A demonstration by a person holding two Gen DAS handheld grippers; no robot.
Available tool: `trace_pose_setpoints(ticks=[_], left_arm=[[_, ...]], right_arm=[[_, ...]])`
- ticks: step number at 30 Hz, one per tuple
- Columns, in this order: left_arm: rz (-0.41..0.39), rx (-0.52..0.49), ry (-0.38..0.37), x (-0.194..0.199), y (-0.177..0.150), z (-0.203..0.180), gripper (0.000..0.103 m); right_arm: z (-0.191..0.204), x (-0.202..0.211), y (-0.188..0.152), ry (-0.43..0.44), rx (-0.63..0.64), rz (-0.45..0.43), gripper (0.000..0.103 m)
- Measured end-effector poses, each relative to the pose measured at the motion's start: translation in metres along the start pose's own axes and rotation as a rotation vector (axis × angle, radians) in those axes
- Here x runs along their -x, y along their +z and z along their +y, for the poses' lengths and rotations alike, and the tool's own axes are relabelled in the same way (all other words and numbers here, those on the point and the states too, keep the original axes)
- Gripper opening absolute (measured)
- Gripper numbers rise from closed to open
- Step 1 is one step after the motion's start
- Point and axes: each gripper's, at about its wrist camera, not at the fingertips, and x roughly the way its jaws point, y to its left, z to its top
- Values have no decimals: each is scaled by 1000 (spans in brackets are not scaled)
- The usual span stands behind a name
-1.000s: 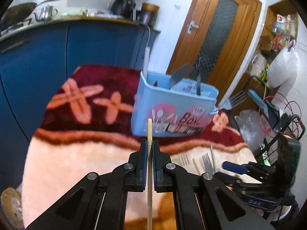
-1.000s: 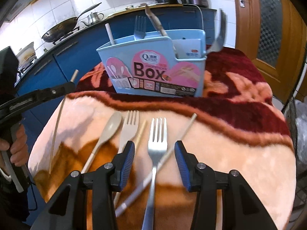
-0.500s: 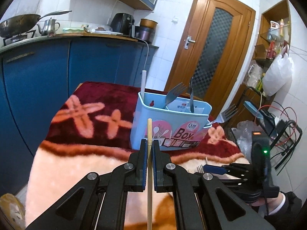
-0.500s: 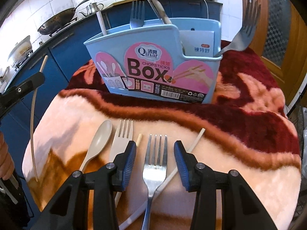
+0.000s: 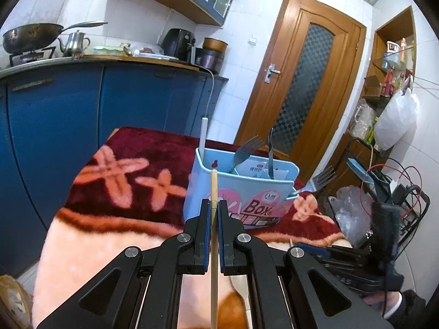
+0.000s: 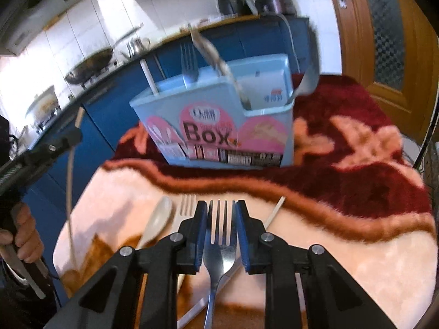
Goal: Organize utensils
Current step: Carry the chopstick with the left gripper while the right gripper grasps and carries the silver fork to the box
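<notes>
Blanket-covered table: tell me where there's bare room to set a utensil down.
Free: the pale blanket right of the metal fork, and the dark red strip with crosses left of the blue box. Crowded: in front of the box, where the spoon, forks and a chopstick lie.

I've got the utensil box at the back of the bench, with the spoon left of the fork in front.
</notes>
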Motion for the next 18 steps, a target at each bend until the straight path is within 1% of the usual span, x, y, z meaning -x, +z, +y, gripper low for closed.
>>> trace_pose_setpoints(ticks=[7, 10, 12, 16, 18], left_arm=[[-58, -4, 11, 5, 7, -7, 4], [-80, -21, 49, 6, 12, -12, 4], [-92, -25, 69, 5, 16, -15, 4], [-148, -24, 61, 7, 25, -19, 4], [-181, -30, 60, 8, 30, -22, 4]], right_arm=[[11, 47, 3, -17, 41, -195, 23], [19, 65, 6, -69, 70, -273, 23], [21, 73, 7, -85, 78, -310, 23], [25, 87, 11, -118, 94, -383, 23], [24, 92, 14, -126, 95, -405, 23]])
